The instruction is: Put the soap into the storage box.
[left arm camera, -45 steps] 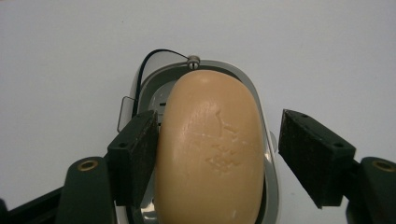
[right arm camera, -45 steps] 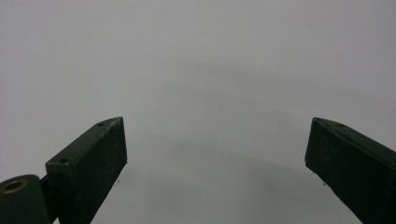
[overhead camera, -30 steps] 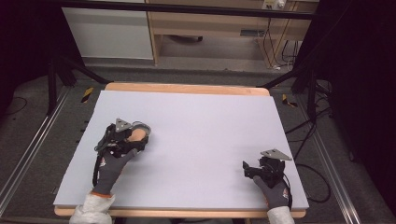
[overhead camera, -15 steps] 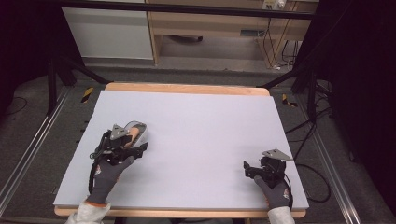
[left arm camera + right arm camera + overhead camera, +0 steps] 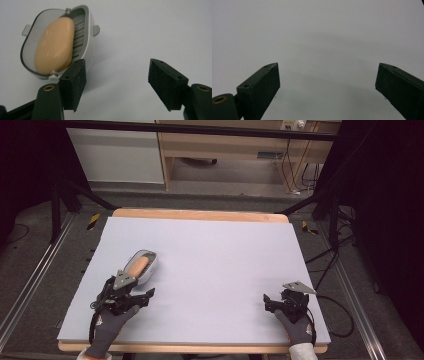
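An orange bar of soap (image 5: 139, 264) lies in a pale grey soap dish (image 5: 150, 268) on the left half of the white table top (image 5: 220, 255). My left gripper (image 5: 144, 296) sits just in front of the dish, apart from it, and is open and empty. In the left gripper view the soap (image 5: 53, 46) and the dish (image 5: 88, 27) lie beyond the left pad, outside the gap of the left gripper (image 5: 116, 68). My right gripper (image 5: 268, 302) rests near the front right of the table, open, with bare table between its pads in the right gripper view (image 5: 328, 68).
The table has a wooden rim (image 5: 200, 214) along its far edge. Cables (image 5: 330, 305) trail off the right side. Dark stand legs (image 5: 75, 195) and a cabinet (image 5: 225, 145) stand on the floor behind the table.
My left gripper has drawn back from the soap dish toward the front edge, leaving the dish and soap where they were. The right gripper has hardly moved.
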Demonstrator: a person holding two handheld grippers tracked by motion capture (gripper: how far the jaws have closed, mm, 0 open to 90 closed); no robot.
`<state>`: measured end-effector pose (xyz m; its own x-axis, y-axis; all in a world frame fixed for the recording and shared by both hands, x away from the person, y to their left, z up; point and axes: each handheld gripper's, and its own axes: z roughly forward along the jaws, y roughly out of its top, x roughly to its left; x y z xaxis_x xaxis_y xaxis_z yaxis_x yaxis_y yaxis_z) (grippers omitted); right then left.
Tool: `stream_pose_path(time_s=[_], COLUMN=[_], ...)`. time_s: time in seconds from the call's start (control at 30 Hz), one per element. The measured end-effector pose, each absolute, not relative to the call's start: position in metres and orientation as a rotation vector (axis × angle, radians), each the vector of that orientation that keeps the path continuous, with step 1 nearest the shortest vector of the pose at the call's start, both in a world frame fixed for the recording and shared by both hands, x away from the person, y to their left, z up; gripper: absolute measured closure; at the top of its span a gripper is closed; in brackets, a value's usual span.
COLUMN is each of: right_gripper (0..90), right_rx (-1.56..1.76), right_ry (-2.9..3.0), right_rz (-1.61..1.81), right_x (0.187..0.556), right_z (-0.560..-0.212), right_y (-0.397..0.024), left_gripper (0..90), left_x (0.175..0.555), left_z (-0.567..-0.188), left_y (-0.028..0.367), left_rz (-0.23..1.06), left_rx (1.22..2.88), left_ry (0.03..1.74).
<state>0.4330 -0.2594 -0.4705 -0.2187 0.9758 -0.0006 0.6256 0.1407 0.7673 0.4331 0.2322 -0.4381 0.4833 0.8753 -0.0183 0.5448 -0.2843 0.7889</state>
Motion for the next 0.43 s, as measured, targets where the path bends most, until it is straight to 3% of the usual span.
stream_pose_path(time_s=[0.43], right_gripper=[5.9], right_rx=[1.549], right_ry=[1.894], right_rz=[0.869], right_x=[0.432], right_z=[-0.473], right_y=[-0.266], left_gripper=[26.9], left_x=[0.422], left_z=[-0.455], left_y=[0.255], left_rz=[0.562], left_rx=[2.005], left_ry=[1.23])
